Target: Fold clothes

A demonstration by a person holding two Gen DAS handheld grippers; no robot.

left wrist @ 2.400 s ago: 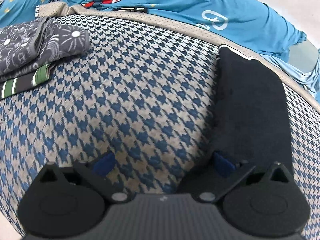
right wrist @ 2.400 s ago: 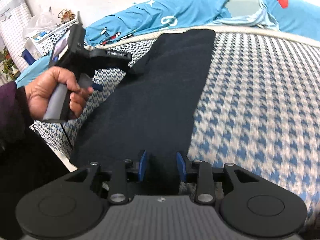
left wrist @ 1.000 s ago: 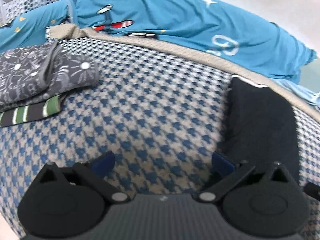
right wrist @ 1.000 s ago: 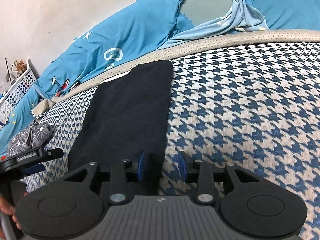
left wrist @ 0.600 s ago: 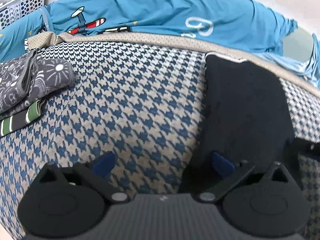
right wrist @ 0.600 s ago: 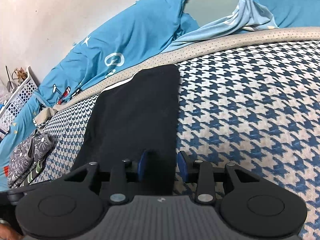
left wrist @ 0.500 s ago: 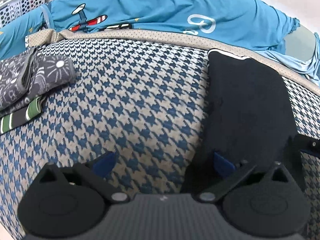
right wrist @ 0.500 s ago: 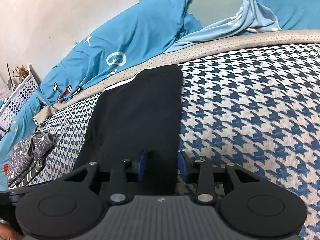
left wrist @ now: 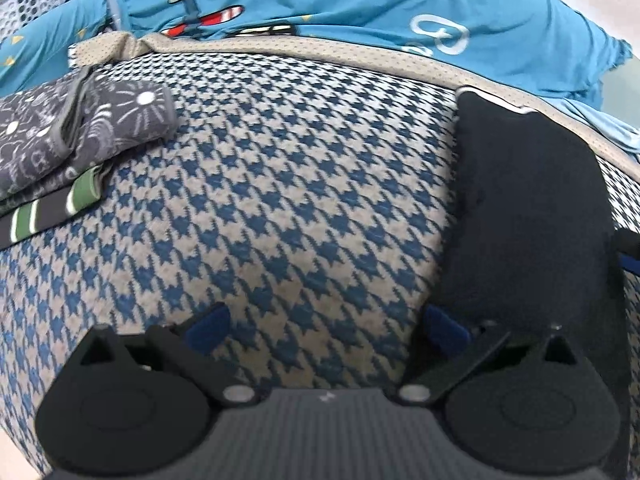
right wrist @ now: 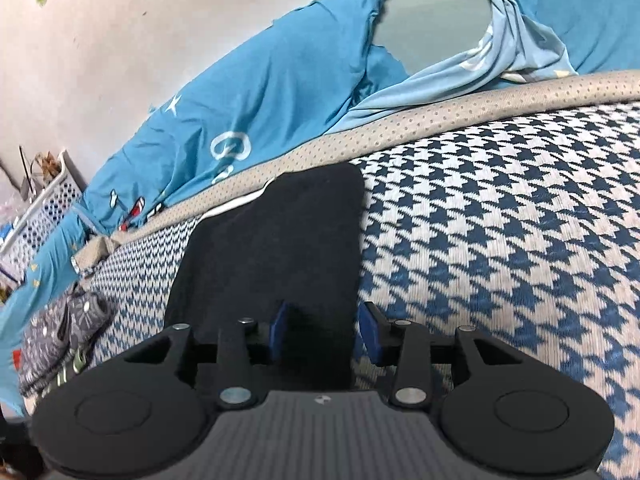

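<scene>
A black garment [left wrist: 528, 216] lies folded into a long strip on the blue-and-white houndstooth surface [left wrist: 304, 184]; it also shows in the right wrist view [right wrist: 280, 256]. My left gripper [left wrist: 326, 322] is open wide, its right finger at the strip's near left edge, the left finger over bare houndstooth. My right gripper [right wrist: 326, 330] is partly open over the strip's near right edge, nothing held between the pads.
A folded grey patterned garment on a green-striped one [left wrist: 72, 136] lies at the left, also in the right wrist view [right wrist: 68, 320]. A blue printed sheet [left wrist: 360, 4] is bunched along the far beige edge [right wrist: 480, 108]. A white basket [right wrist: 40, 208] stands far left.
Both grippers have shifted slightly around the near end of the black strip. The left view swung right, then back left. The jaws have kept their openings; the strip has not moved.
</scene>
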